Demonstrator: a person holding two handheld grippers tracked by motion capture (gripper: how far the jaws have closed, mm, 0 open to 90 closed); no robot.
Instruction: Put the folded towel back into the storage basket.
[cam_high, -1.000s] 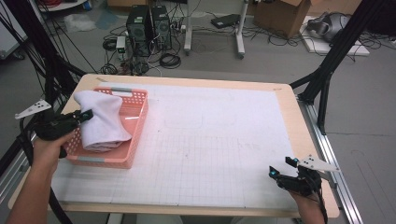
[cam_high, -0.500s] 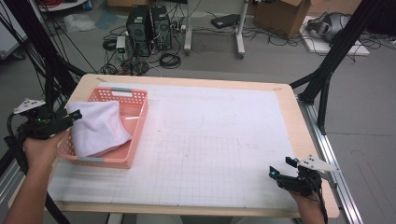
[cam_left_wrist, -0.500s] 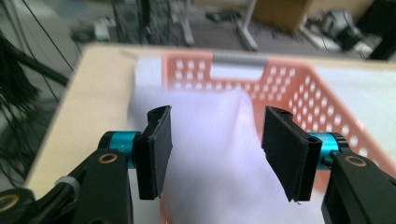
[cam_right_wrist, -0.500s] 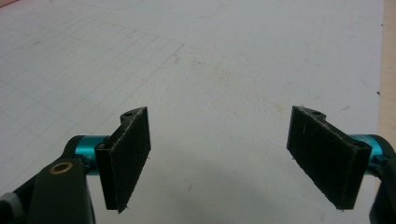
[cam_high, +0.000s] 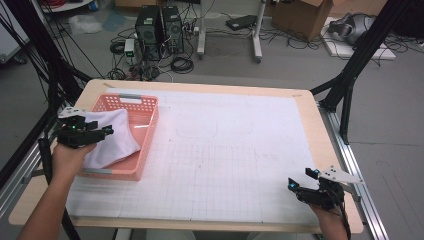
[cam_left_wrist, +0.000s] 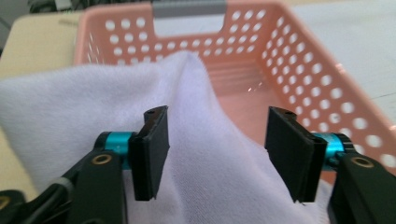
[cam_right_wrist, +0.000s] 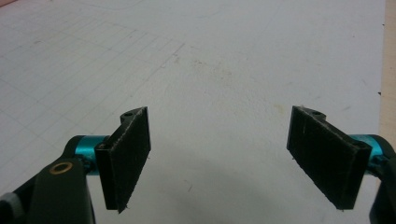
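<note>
A pink perforated basket (cam_high: 145, 107) (cam_left_wrist: 299, 60) stands at the left of the table. A white cloth (cam_high: 112, 142) (cam_left_wrist: 70, 107) is heaped in it and drapes over its left rim. My left gripper (cam_high: 106, 131) (cam_left_wrist: 217, 156) hovers at that left rim, open, with the cloth lying under and between its jaws. The pads do not press the cloth. My right gripper (cam_high: 299, 179) (cam_right_wrist: 219, 158) is held open low over the white gridded mat (cam_high: 225, 150) (cam_right_wrist: 187, 56) near the front right corner, with nothing between its jaws.
The mat covers most of the wooden tabletop (cam_high: 307, 102). An aluminium rail (cam_high: 345, 150) runs along the right edge. Black frame legs (cam_high: 350, 75) rise at both sides. Computer towers (cam_high: 160, 27) and cables lie on the floor beyond the table.
The cloth has slid toward the near left of the basket and sits lower. The left hand drew back left, then came in again. The right gripper has not moved.
</note>
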